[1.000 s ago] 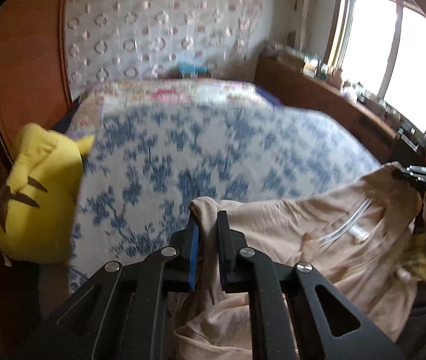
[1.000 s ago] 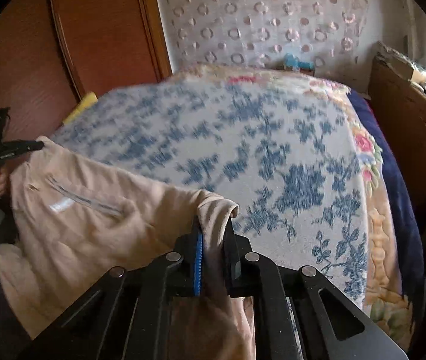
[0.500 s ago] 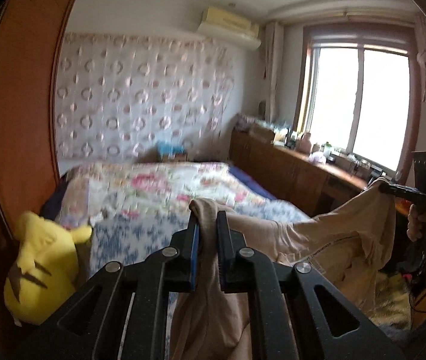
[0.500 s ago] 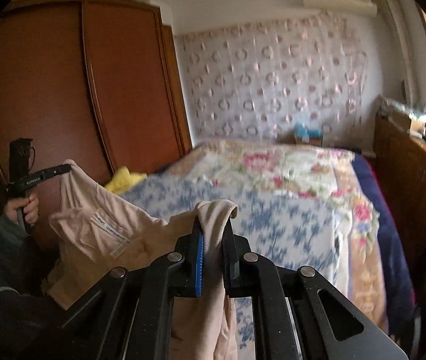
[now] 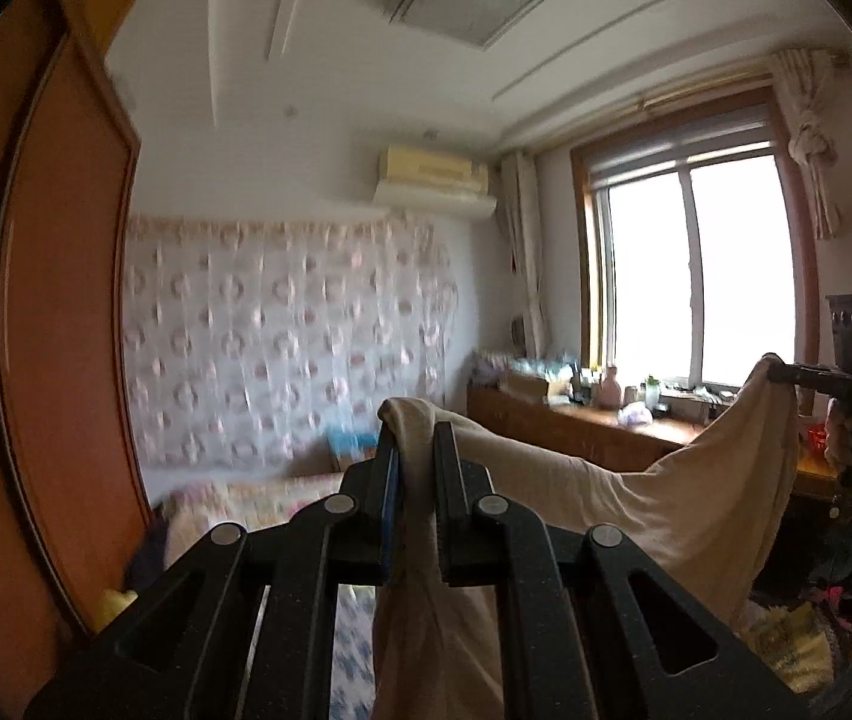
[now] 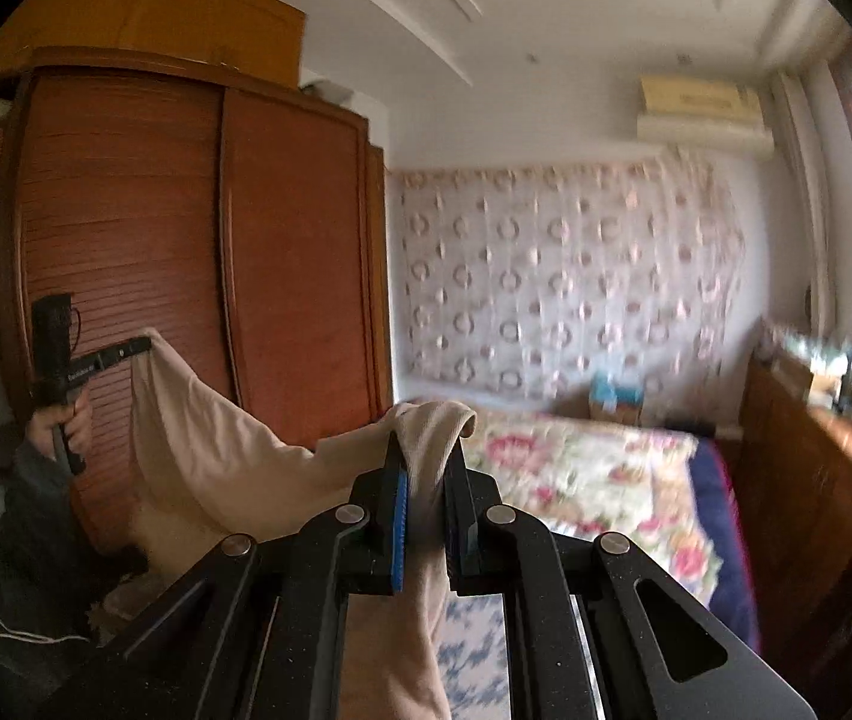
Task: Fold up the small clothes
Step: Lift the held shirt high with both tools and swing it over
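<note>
A beige garment (image 5: 636, 504) hangs in the air, stretched between my two grippers. My left gripper (image 5: 414, 438) is shut on one top corner; the cloth droops to the right toward my right gripper (image 5: 786, 373), seen at the far right. In the right wrist view my right gripper (image 6: 429, 450) is shut on the other corner of the garment (image 6: 216, 450), which sags to the left toward my left gripper (image 6: 141, 347). The lower part of the garment hangs out of sight below both cameras.
The bed with a floral and blue-patterned cover (image 6: 594, 480) lies below and ahead. A wooden wardrobe (image 6: 186, 252) stands at the left. A cluttered wooden sideboard (image 5: 576, 420) runs under the window (image 5: 696, 264) at the right. A yellow plush (image 5: 117, 603) lies low by the wardrobe.
Both grippers have risen high with the garment and tilted upward; the bed has dropped to the bottom of both views, and the ceiling now shows. The cloth hangs free of the bed.
</note>
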`<action>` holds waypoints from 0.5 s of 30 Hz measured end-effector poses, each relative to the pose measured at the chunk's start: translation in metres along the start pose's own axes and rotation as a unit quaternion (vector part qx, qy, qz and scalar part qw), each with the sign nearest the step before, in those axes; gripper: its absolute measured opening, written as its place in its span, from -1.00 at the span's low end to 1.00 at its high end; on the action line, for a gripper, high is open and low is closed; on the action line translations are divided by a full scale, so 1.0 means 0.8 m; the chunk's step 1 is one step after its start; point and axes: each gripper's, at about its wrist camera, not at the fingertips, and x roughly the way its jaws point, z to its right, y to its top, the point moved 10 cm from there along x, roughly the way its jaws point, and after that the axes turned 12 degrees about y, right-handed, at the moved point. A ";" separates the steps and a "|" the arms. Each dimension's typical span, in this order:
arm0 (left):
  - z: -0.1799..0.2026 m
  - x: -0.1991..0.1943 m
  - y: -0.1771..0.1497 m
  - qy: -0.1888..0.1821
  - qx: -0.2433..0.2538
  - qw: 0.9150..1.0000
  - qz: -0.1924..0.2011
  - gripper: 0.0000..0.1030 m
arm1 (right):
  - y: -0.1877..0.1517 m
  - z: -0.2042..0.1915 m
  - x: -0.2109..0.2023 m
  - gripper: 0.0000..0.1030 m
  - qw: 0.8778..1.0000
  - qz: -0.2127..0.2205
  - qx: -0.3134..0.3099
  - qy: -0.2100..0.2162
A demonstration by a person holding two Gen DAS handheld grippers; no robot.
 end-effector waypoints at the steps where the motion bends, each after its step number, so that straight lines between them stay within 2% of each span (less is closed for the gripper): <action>1: -0.003 -0.006 0.014 0.009 0.007 1.000 0.013 -0.79 | 0.012 -0.007 -0.006 -0.82 1.000 0.004 -0.012 -0.007; 8: -0.026 -0.039 0.089 0.044 0.026 0.996 0.072 -0.79 | 0.086 -0.036 -0.054 -0.82 0.996 0.043 -0.058 -0.053; 11: -0.031 -0.046 0.098 0.049 0.031 0.995 0.083 -0.79 | 0.104 -0.046 -0.069 -0.82 0.993 0.052 -0.074 -0.071; 15: -0.035 -0.040 0.089 0.049 0.029 0.995 0.087 -0.79 | 0.094 -0.067 -0.065 -0.82 0.991 0.054 -0.086 -0.088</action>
